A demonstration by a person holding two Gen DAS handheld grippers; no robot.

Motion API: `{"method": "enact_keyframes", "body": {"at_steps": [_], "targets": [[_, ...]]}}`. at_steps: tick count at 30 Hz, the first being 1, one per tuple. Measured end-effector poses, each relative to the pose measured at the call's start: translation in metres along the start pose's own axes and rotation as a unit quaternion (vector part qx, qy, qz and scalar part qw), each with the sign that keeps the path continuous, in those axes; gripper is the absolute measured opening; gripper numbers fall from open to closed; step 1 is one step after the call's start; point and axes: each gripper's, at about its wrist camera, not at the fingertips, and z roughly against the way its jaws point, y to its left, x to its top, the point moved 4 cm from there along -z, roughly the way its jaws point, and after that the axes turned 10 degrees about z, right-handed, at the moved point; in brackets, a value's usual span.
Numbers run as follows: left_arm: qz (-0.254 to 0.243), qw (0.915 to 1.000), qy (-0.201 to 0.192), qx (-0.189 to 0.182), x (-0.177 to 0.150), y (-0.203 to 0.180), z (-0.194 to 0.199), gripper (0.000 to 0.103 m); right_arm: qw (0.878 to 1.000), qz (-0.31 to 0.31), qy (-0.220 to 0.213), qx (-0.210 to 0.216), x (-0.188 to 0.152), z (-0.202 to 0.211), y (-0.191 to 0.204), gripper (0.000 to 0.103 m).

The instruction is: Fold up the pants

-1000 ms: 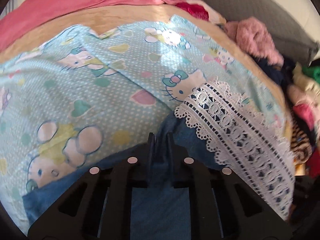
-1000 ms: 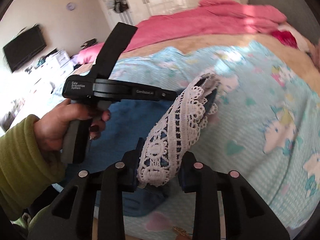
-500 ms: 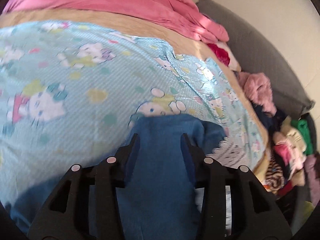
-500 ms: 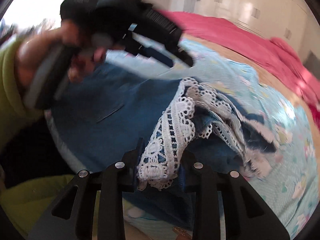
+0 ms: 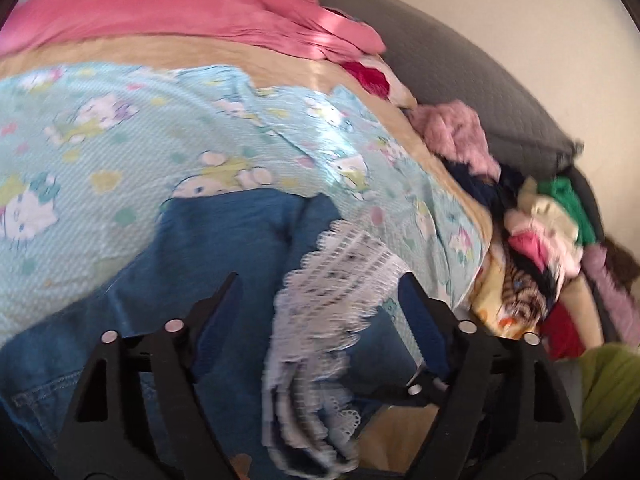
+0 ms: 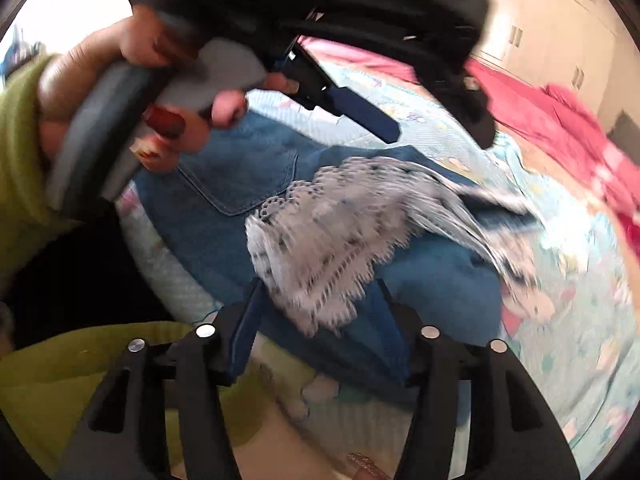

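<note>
Blue denim pants (image 5: 224, 248) with a white lace hem (image 5: 340, 276) lie folded over on a Hello Kitty sheet (image 5: 120, 128). My left gripper (image 5: 320, 284) is open above them, with the lace lying loose between its fingers. In the right wrist view the pants (image 6: 240, 216) show a back pocket, and the lace hem (image 6: 320, 240) rests on the denim. My right gripper (image 6: 318, 290) is open with the lace just in front of its fingertips. The left gripper (image 6: 432, 128) hovers above the pants, held by a hand.
A pink duvet (image 5: 180, 12) lies at the far side of the bed. A pile of mixed clothes (image 5: 532, 232) and a grey cushion (image 5: 460, 80) sit to the right. My green sleeve (image 6: 24, 184) is at the left.
Both grippers have opened. The right one has let go of the lace hem, which now lies on the denim. The left has swung over the folded pants.
</note>
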Motion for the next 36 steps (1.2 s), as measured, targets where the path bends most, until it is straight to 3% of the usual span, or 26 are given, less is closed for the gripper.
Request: {"method": "enact_keyframes", "body": {"at_steps": [4, 8, 9, 11, 15, 16, 17, 18, 21, 22, 26, 29, 36], "targets": [[-0.052, 0.9976, 0.026, 0.038, 0.003, -0.025, -0.019, 0.079, 0.998, -0.059, -0.024, 0.011, -0.023, 0.025, -0.021, 0.057], [-0.105, 0.9885, 0.073, 0.081, 0.005, -0.047, -0.053, 0.083, 0.994, -0.101, -0.038, 0.026, -0.041, 0.039, -0.034, 0.060], [-0.114, 0.9859, 0.087, 0.085, 0.003, -0.051, -0.061, 0.090, 0.994, -0.100, -0.040, 0.025, -0.043, 0.041, -0.033, 0.061], [-0.138, 0.9785, 0.113, 0.104, -0.001, -0.058, -0.078, 0.093, 0.994, -0.094, -0.042, 0.023, -0.045, 0.042, -0.032, 0.062], [-0.189, 0.9531, 0.133, 0.195, -0.006, -0.056, -0.112, 0.093, 0.993, -0.099, -0.050, 0.029, -0.047, 0.044, -0.032, 0.065], [-0.188, 0.9521, 0.128, 0.204, -0.004, -0.053, -0.116, 0.087, 0.993, -0.099, -0.051, 0.027, -0.048, 0.047, -0.029, 0.066], [-0.180, 0.9546, 0.126, 0.201, -0.003, -0.051, -0.117, 0.079, 0.993, -0.100, -0.051, 0.027, -0.048, 0.047, -0.029, 0.066], [-0.151, 0.9646, 0.125, 0.177, 0.001, -0.045, -0.115, 0.058, 0.993, -0.102, -0.050, 0.030, -0.048, 0.046, -0.030, 0.066], [-0.053, 0.9865, 0.108, 0.111, 0.014, -0.020, -0.100, 0.048, 0.994, -0.096, -0.051, 0.026, -0.041, 0.044, -0.031, 0.066], [-0.026, 0.9900, 0.103, 0.093, 0.018, -0.011, -0.094, 0.046, 0.994, -0.092, -0.052, 0.024, -0.036, 0.038, -0.027, 0.066], [0.071, 0.9935, 0.085, 0.025, 0.024, 0.034, -0.064, 0.046, 0.997, -0.043, -0.060, 0.012, -0.010, 0.028, -0.015, 0.066], [0.105, 0.9914, 0.078, 0.003, 0.022, 0.051, -0.051, 0.049, 0.999, 0.011, -0.046, 0.012, 0.009, 0.012, 0.002, 0.066], [0.137, 0.9869, 0.076, -0.040, 0.019, 0.061, -0.048, 0.070, 0.997, 0.082, -0.013, -0.008, 0.028, -0.016, 0.027, 0.066]]}}
